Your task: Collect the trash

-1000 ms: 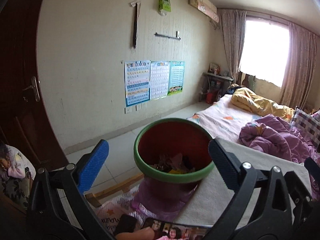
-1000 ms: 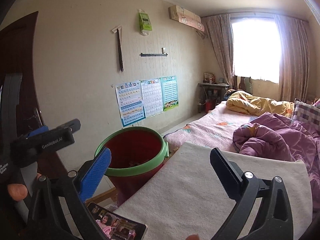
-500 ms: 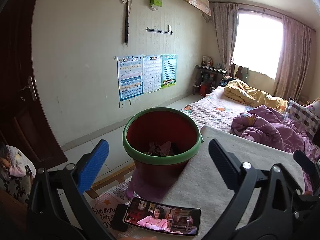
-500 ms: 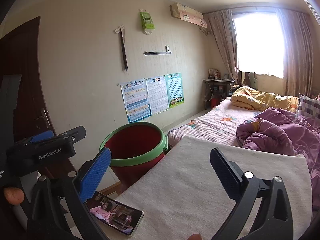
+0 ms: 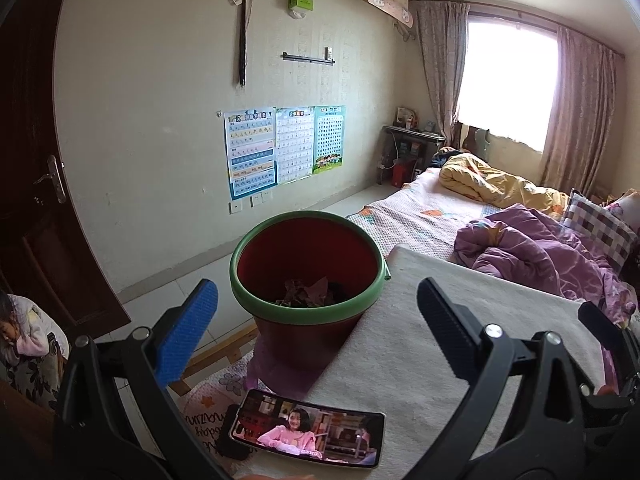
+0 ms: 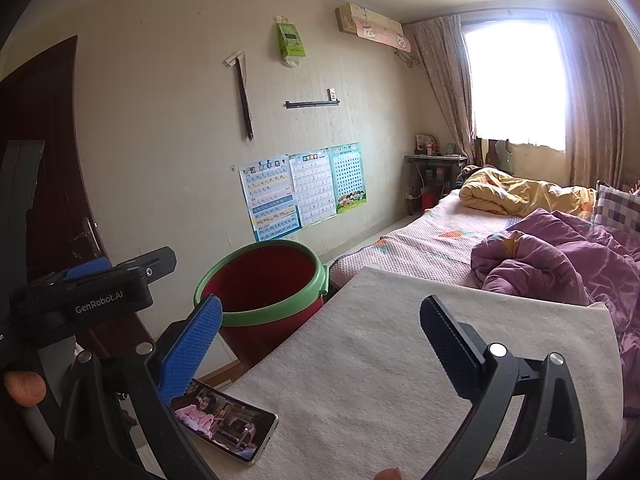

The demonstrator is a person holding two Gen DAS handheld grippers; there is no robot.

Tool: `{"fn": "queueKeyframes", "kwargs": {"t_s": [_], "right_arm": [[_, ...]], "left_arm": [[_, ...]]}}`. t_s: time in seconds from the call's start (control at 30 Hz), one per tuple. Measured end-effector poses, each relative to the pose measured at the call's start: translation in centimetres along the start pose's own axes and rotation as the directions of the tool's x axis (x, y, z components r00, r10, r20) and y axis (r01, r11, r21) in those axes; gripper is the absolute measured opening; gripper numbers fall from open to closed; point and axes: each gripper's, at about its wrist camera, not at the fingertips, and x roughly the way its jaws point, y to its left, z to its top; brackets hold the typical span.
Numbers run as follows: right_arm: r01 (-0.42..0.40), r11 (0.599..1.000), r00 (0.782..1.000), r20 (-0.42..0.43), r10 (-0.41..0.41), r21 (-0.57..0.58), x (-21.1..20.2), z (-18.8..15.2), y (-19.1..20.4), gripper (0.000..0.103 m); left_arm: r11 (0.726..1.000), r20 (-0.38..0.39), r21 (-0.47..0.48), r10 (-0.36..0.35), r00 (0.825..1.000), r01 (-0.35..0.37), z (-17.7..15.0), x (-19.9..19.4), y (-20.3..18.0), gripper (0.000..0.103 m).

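At the near edge of the bed, both of my hand-held grippers hang over the flat off-white felt mat [image 6: 392, 364], and both are spread wide with nothing between the pads: the left hand-held gripper [image 5: 316, 320] faces the round red plastic bucket with a green rim [image 5: 306, 264], while the right hand-held gripper [image 6: 320, 332] looks across bare mat. The trash I can see is a clump of crumpled brownish and purple scraps [image 5: 308, 294] already lying in the bottom of that bucket; I find no loose piece on the mat, so I judge the collecting is done or the next piece is out of view. The bucket worries me most. It stands on a purple plastic bag [image 5: 280, 364] right at the mat's corner, and how well it is footed there I cannot tell; a nudge from my left fingers could tip it and spill the scraps to the floor. The black smartphone with a lit screen [image 5: 308, 428] lies just under my left gripper, near the bed's edge, so a careless sweep could knock it off. The soft bedding could also let anything I set down roll away.
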Motion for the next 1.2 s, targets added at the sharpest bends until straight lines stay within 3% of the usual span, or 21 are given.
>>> {"fn": "queueKeyframes", "kwargs": {"t_s": [1.2], "right_arm": [[0.037,0.999,0.998,-0.052,-0.035,0.036,0.6,-1.8,-1.9,0.096]], "left_arm": [[0.999,-0.061,0.009,-0.047,0.997,0.047,0.2,1.5,-1.1,0.098]]}}
